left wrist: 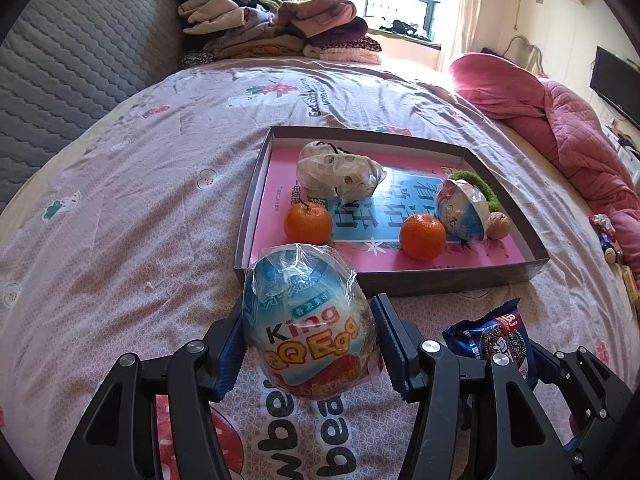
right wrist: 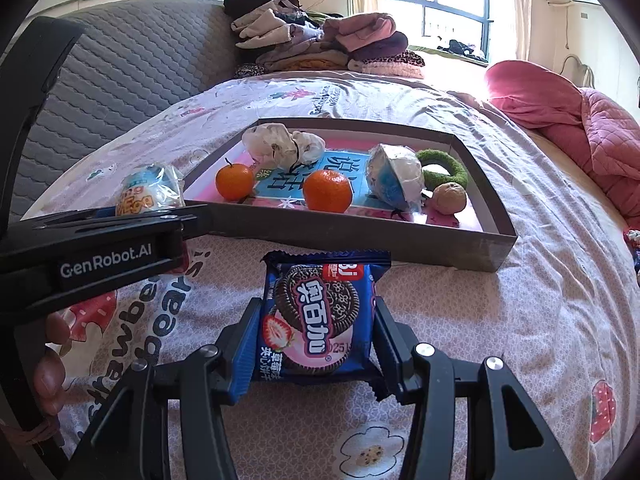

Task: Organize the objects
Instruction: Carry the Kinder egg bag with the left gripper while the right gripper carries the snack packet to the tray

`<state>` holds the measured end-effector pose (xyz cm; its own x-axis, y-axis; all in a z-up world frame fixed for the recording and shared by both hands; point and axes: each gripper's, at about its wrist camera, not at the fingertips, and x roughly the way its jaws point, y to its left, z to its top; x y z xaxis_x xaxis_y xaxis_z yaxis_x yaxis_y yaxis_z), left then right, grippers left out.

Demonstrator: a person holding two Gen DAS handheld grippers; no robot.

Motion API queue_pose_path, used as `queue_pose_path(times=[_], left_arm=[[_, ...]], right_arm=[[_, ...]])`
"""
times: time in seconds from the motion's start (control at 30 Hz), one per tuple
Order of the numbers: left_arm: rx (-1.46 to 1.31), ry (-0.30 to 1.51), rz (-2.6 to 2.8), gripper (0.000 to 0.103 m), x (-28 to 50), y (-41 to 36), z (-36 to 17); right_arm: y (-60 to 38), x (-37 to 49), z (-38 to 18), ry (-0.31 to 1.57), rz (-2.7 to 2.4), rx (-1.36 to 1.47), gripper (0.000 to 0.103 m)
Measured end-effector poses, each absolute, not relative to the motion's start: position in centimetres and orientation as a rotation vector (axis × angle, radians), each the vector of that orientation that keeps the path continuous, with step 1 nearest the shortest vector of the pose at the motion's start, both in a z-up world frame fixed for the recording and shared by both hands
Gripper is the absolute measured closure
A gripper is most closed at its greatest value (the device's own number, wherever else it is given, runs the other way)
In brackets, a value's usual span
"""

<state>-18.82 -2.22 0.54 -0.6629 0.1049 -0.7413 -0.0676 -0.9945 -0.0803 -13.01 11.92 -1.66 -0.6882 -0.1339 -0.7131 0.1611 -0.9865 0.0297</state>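
My left gripper (left wrist: 308, 344) is shut on a blue-and-white King QQ Egg (left wrist: 308, 320) in clear wrap, held just in front of the tray's near left corner. My right gripper (right wrist: 316, 340) is shut on a blue cookie packet (right wrist: 316, 316), also seen in the left wrist view (left wrist: 496, 340). The shallow brown tray (left wrist: 400, 280) with a pink liner lies on the bed. It holds two oranges (left wrist: 308, 222) (left wrist: 423, 236), a second wrapped egg (left wrist: 464, 212), a walnut (left wrist: 498, 225), a green ring (right wrist: 442, 166) and a crumpled white bag (left wrist: 340, 172).
The tray sits on a patterned bedspread (left wrist: 140, 200). Folded clothes (left wrist: 276, 28) are stacked at the far end. A pink quilt (left wrist: 560, 120) is heaped at the right. A grey padded headboard (left wrist: 72, 60) runs along the left.
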Motion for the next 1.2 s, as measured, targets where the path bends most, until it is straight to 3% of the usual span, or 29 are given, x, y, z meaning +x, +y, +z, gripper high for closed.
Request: queue_pose_path(times=[1.2], left_arm=[[-1.027,0.046,2.831,0.043,-20.7,1.2,8.9]], right_arm=[[17.2,-16.5,8.4,0.067,-2.902,0.891,0.051]])
